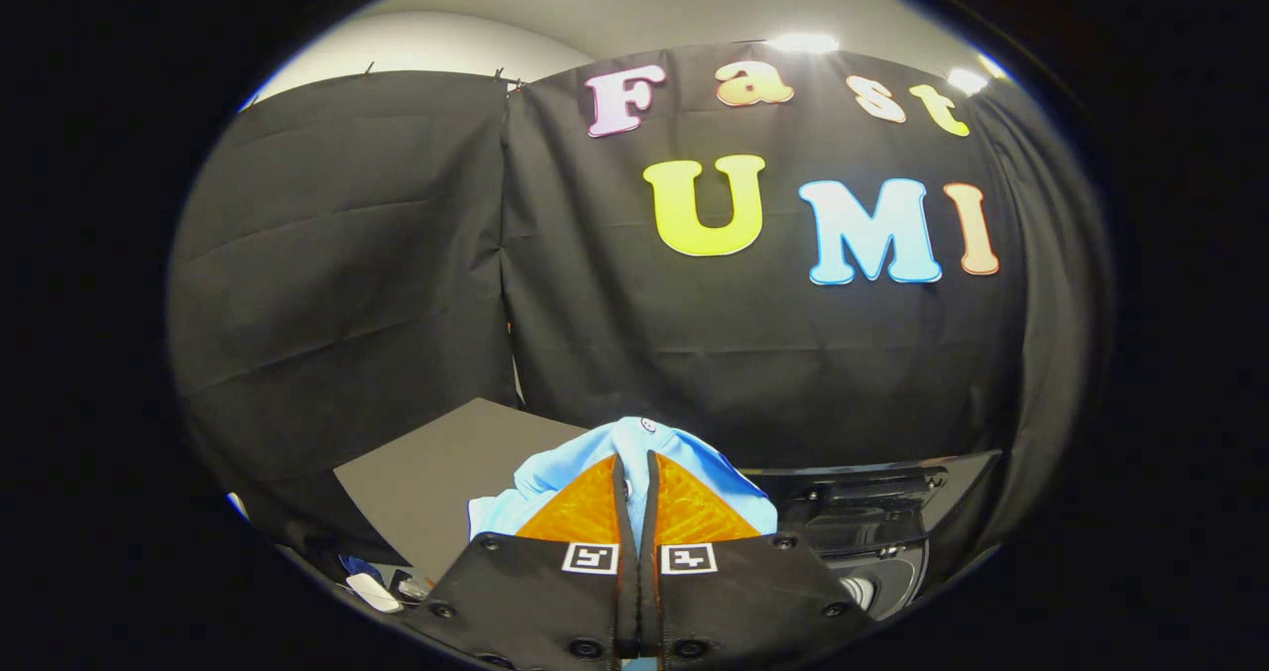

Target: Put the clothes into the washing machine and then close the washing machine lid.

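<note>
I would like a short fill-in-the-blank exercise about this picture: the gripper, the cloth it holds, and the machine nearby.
1. The gripper has its two orange fingers closed on a light ____ garment.
2. The garment is pinched ____ the fingers and bulges out on both sides of them.
3. The washing machine, beside the fingers, is dark, and the garment is not yet ____ it.
4. Beyond the garment hangs the booth's ____ cloth wall.

Missing words: blue; between; inside; black
</note>
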### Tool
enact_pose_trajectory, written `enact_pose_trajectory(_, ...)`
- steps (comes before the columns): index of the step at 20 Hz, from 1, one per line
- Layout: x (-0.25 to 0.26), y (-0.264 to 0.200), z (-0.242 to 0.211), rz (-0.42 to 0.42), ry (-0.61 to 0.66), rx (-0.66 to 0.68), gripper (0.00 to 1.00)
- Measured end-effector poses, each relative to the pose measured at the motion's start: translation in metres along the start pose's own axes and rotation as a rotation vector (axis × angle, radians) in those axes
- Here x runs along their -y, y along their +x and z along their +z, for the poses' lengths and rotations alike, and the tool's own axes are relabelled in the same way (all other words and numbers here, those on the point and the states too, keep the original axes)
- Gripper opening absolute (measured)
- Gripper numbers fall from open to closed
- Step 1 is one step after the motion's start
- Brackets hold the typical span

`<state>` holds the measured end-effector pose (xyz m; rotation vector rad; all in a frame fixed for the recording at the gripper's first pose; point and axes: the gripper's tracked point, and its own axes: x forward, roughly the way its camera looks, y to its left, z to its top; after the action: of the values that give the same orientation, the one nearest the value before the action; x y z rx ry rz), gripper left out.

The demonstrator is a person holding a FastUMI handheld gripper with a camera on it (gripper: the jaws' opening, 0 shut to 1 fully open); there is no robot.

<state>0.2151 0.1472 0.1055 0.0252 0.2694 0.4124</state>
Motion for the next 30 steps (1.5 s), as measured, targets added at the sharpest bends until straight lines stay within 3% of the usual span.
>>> enact_pose_trajectory(17,0.101,-0.035,-0.024,-0.157,0.047,0.002,0.02)
enact_pose_trajectory(30,0.151,-0.042,-0.075,-0.224,0.08,-0.056,0.02)
